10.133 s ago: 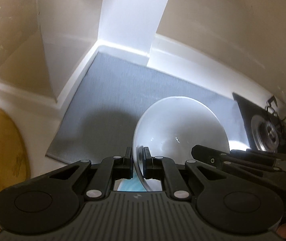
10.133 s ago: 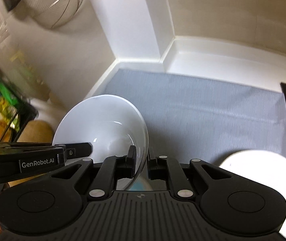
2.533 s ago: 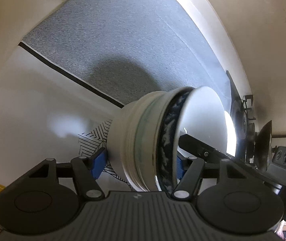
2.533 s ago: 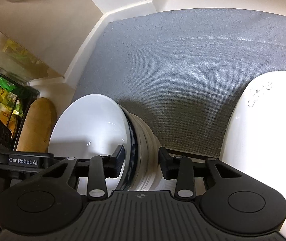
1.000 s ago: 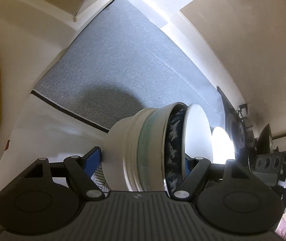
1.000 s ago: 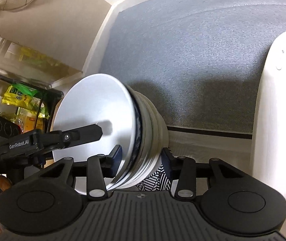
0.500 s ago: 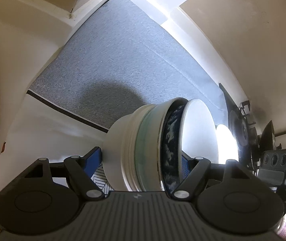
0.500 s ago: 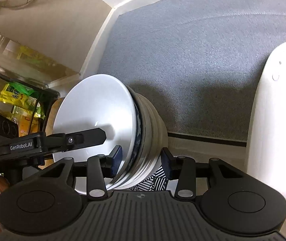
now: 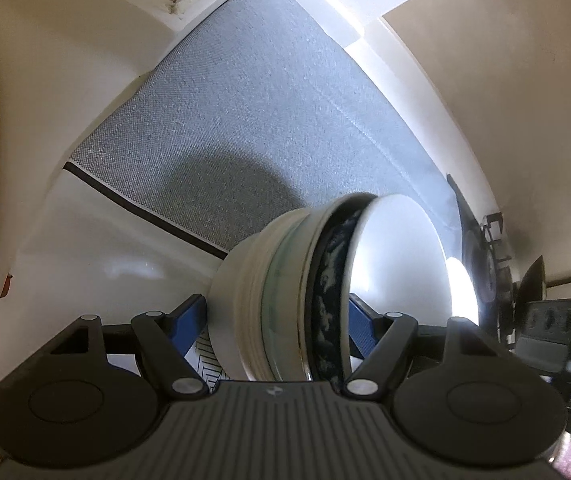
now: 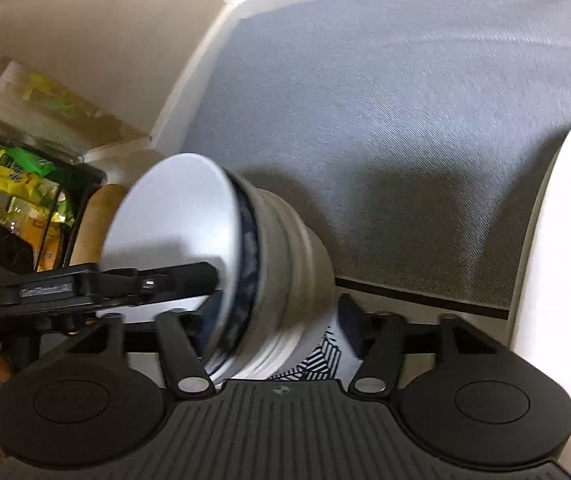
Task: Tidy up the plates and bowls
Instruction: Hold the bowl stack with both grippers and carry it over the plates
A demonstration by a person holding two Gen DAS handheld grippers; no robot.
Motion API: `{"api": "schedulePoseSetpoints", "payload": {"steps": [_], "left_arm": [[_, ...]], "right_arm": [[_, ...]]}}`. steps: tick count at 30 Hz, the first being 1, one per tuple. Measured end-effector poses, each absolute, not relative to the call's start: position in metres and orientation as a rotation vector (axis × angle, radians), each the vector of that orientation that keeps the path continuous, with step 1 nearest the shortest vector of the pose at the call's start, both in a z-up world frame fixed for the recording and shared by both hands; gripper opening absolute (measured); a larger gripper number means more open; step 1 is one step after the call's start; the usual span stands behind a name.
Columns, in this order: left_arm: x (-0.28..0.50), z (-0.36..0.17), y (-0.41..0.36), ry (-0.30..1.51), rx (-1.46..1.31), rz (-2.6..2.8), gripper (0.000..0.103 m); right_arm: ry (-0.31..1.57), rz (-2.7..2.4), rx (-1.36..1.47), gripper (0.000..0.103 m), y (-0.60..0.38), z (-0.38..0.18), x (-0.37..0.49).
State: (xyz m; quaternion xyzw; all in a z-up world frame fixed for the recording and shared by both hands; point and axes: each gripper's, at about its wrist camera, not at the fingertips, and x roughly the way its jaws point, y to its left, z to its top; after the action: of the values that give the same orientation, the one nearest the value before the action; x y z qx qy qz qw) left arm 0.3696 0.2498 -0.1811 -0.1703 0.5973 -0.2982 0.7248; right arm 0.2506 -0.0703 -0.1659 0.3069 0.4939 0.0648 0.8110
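Note:
A stack of nested bowls (image 9: 285, 304), cream and pale green outside, a dark blue patterned one, a white bowl (image 9: 401, 264) on top, is held between both grippers. My left gripper (image 9: 277, 320) is shut on the stack, blue pads against both sides. In the right wrist view my right gripper (image 10: 281, 320) is also shut on the stack (image 10: 285, 280), with the white bowl (image 10: 173, 216) at its left. The stack hangs tilted above the front edge of a grey mat (image 9: 253, 112). The left gripper's finger (image 10: 173, 276) crosses the white bowl.
A large white plate (image 10: 565, 280) lies at the right on the mat (image 10: 385, 92). A black-and-white patterned cloth (image 10: 325, 360) lies below the stack. A wooden board (image 10: 93, 220) and a rack of yellow packets (image 10: 29, 184) are at the left. A stove burner (image 9: 489, 276) is at the right.
Both grippers have carried the stack a little forward and turned it. The right wrist view is blurred by motion. Ten seconds ago both grippers held only the white bowl by its rim.

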Motion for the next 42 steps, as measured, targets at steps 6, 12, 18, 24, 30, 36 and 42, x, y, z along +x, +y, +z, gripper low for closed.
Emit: {"api": "schedulePoseSetpoints", "payload": {"steps": [6, 12, 18, 24, 30, 36, 42], "left_arm": [[0.365, -0.178, 0.234, 1.263, -0.314, -0.703, 0.094], [0.368, -0.183, 0.248, 1.262, -0.430, -0.706, 0.092], [0.363, -0.176, 0.244, 1.226, -0.435, -0.696, 0.092], [0.364, -0.162, 0.233, 1.165, -0.378, -0.700, 0.091], [0.368, -0.181, 0.241, 1.234, -0.450, -0.662, 0.084], [0.373, -0.183, 0.249, 1.232, -0.528, -0.678, 0.081], [0.372, -0.179, 0.243, 1.222, -0.522, -0.702, 0.081]], "right_arm": [[1.038, 0.203, 0.638, 0.073, -0.066, -0.170, 0.257], [1.013, 0.178, 0.710, 0.065, -0.076, -0.173, 0.249], [0.997, 0.182, 0.691, 0.063, -0.071, -0.168, 0.242], [1.001, 0.188, 0.704, 0.061, -0.072, -0.164, 0.239], [0.974, 0.122, 0.734, 0.048, -0.083, -0.165, 0.243], [0.970, 0.117, 0.780, 0.046, -0.089, -0.168, 0.243], [0.959, 0.086, 0.791, 0.044, -0.093, -0.166, 0.238]]}}
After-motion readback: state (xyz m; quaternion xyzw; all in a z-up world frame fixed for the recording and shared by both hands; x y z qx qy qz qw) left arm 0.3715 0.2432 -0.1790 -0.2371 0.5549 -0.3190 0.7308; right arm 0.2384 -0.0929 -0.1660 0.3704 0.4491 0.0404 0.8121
